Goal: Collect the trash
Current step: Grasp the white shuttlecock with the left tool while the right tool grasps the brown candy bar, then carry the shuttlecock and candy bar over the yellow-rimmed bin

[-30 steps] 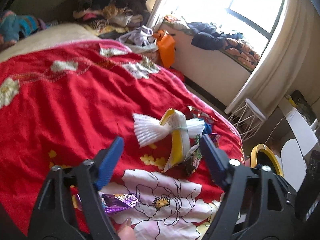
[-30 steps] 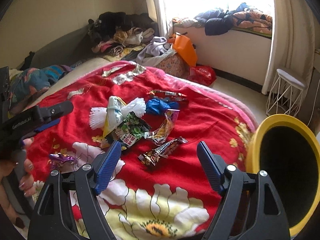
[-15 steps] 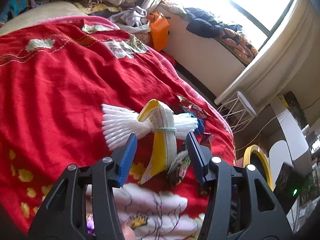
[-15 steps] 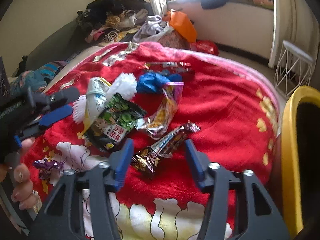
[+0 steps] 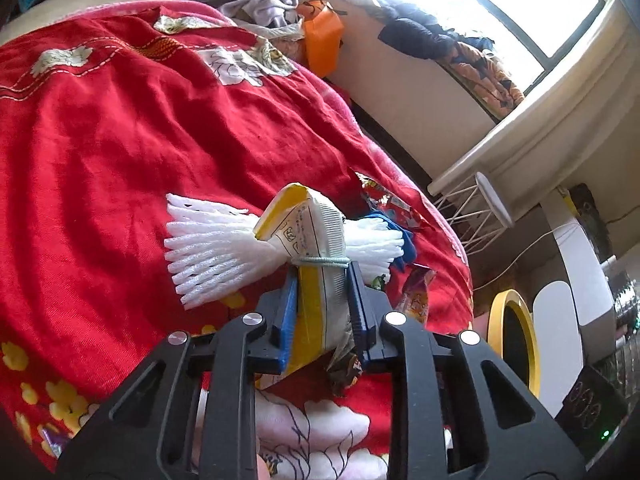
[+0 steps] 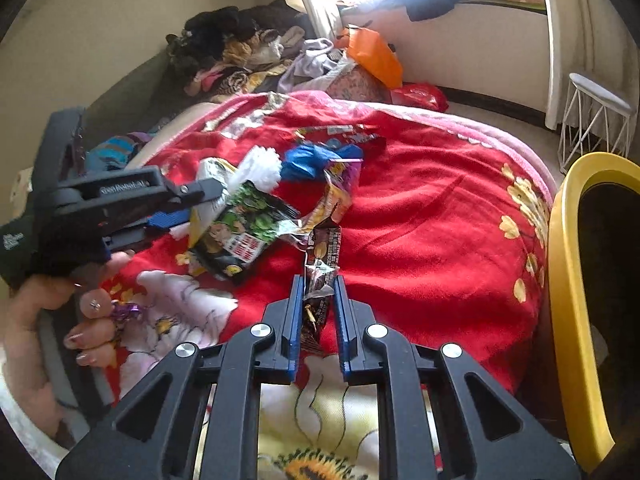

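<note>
My left gripper [image 5: 322, 280] is shut on a yellow-and-white packet [image 5: 316, 236] tied to white foam netting [image 5: 208, 252] on the red bedspread [image 5: 140, 140]. My right gripper [image 6: 316, 284] is shut on a dark brown snack wrapper [image 6: 322, 264]. The left gripper also shows in the right wrist view [image 6: 200, 204], gripping the packet [image 6: 208, 196]. A green-and-black snack bag [image 6: 244, 228], a blue wrapper [image 6: 316, 160] and a shiny yellow-purple wrapper [image 6: 336, 196] lie in between. The yellow-rimmed bin [image 6: 568, 280] stands at the right by the bed.
A purple foil wrapper [image 6: 126, 312] sits by the left hand's fingers. A red striped wrapper [image 6: 336, 132] lies farther back. Piled clothes [image 6: 240, 52] and an orange bag [image 6: 374, 60] are behind the bed. A white wire stool [image 6: 592, 116] stands near the window wall.
Both grippers moved forward and closed: the left onto the yellow-and-white packet, the right onto the dark brown wrapper.
</note>
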### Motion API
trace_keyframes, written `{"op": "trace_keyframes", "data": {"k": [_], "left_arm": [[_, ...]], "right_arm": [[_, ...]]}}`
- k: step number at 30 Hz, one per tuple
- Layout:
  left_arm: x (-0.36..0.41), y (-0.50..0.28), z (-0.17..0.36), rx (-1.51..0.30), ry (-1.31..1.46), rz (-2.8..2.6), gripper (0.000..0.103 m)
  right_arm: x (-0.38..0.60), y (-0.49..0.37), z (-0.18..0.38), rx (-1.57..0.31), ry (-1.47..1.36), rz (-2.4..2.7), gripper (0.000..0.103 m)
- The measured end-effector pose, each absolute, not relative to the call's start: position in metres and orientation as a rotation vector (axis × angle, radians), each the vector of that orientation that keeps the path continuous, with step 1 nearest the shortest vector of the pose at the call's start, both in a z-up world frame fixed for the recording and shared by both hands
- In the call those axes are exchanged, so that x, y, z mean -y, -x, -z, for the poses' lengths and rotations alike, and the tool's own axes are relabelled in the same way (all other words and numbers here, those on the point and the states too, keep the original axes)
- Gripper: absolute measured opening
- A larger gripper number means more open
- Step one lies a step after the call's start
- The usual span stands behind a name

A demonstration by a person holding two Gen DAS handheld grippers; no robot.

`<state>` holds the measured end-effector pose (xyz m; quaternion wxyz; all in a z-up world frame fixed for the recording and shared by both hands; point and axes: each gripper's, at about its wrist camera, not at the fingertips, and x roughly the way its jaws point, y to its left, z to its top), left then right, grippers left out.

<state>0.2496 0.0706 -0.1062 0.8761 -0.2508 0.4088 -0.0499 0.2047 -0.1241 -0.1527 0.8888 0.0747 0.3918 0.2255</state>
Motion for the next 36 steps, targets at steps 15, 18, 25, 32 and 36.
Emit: {"op": "trace_keyframes", "data": {"k": [15, 18, 25, 32, 36], "left_arm": [[-0.082, -0.188, 0.043, -0.666, 0.45, 0.092, 0.016], [-0.082, -0.175, 0.032, -0.636, 0.439, 0.094, 0.016], [-0.073, -0.154, 0.013, -0.596, 0.39, 0.124, 0.016], [-0.06, -0.143, 0.001, -0.574, 0.36, 0.163, 0.016], [-0.051, -0.14, -0.003, -0.567, 0.341, 0.191, 0.016]], "right_arm": [[0.118, -0.173, 0.118, -0.723, -0.097, -0.564, 0.014], [0.117, -0.168, 0.11, -0.705, -0.095, -0.578, 0.014], [0.122, -0.157, 0.09, -0.649, -0.089, -0.588, 0.014], [0.126, -0.151, 0.077, -0.611, -0.079, -0.582, 0.014], [0.13, -0.146, 0.072, -0.593, -0.077, -0.572, 0.014]]}}
